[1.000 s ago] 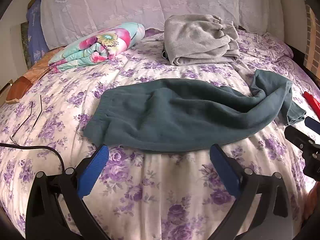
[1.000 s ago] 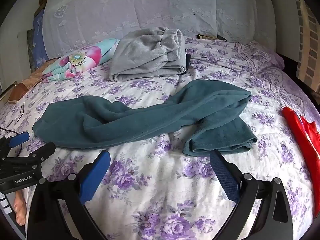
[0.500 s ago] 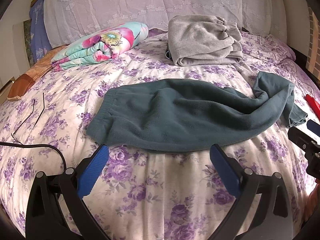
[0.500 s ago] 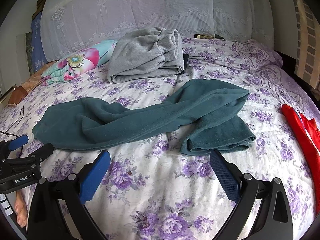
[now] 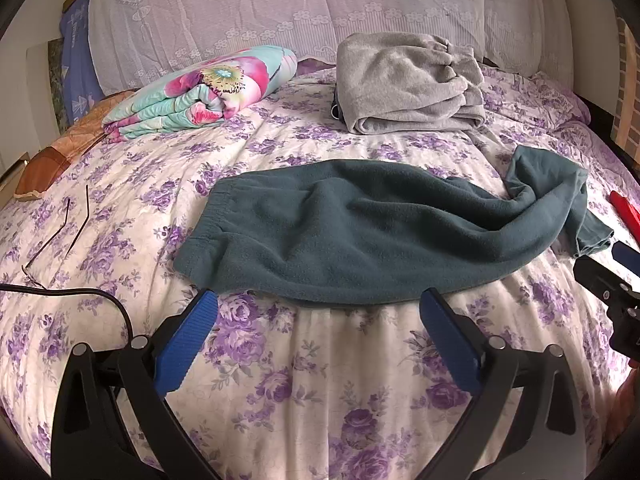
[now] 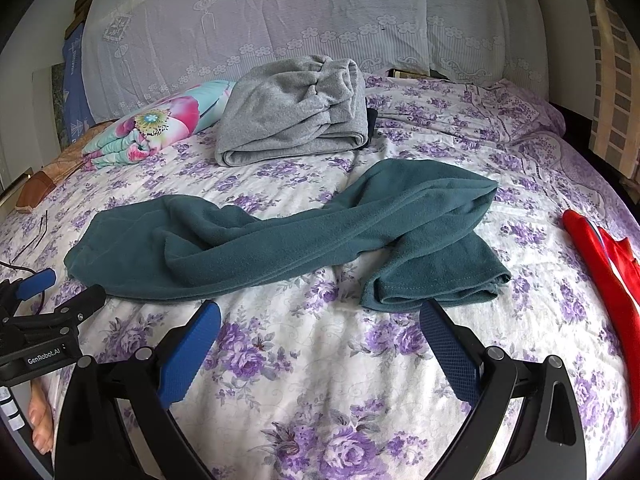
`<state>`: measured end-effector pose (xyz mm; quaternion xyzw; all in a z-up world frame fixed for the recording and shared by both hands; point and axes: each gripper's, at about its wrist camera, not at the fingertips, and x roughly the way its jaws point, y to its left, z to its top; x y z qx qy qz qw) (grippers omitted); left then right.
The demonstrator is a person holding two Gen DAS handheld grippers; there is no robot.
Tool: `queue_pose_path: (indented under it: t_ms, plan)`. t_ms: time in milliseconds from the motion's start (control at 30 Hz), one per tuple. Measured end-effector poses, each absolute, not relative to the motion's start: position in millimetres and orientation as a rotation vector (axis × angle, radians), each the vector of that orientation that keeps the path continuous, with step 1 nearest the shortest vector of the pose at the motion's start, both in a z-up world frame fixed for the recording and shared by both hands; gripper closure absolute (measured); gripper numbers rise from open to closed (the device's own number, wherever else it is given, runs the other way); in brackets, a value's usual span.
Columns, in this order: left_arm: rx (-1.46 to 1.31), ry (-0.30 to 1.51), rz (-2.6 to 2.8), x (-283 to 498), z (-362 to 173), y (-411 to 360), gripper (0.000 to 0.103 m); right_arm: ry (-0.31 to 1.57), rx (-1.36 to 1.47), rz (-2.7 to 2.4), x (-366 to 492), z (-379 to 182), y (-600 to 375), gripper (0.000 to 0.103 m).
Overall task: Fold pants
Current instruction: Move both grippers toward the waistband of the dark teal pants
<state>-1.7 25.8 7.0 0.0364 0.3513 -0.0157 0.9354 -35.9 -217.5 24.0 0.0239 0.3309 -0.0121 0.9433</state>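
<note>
Hovering low over the bedspread (image 5: 328, 380), the left gripper (image 5: 318, 312) has its blue fingers spread wide with nothing between them, and the right gripper (image 6: 320, 322) hangs the same way, wide apart and empty. Both seem poised for a grab, since the teal pants (image 5: 380, 232) lie just ahead of each tool's fingertips.

From the left tool, the waistband (image 5: 208, 220) sits ahead and slightly to its left, the near hem of the seat almost at the fingertips. That suits a pinch at the waist corner. From the right tool, the leg cuffs (image 6: 436, 284) lie directly ahead, just past its right finger, doubled back under a loop of the legs that curls away and to the right. The legs look twisted, probably one over the other, though the fisheye view makes the layering hard to read.

Folding has not yet begun, by my judgement: the garment is long, rumpled and bent, so it likely needs straightening first. One tool at each end would allow pulling it taut.

Farther ahead of both tools rest folded grey pants (image 6: 296, 116) and a rolled floral quilt (image 5: 200, 92), well clear. A red garment (image 6: 600, 264) lies off to the right gripper's right.
</note>
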Motion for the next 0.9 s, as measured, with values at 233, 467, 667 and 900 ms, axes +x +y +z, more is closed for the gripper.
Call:
queue_pose_path:
  t_ms: [233,467,667,900]
  plan:
    - [0.067,0.717,-0.035,-2,8,27,0.005,0.673,0.053,-0.028,-36,24,-218,0.003]
    - [0.070,0.721,-0.030,-2,7,27,0.005,0.661,0.043,-0.037,-38,26,-219,0.003]
    - [0.065,0.728,-0.027,-1,4,28,0.005,0.643,0.036,-0.059,-42,28,-218,0.003]
    - [0.063,0.740,-0.018,2,1,29,0.005,0.617,0.019,-0.081,-46,31,-216,0.003]
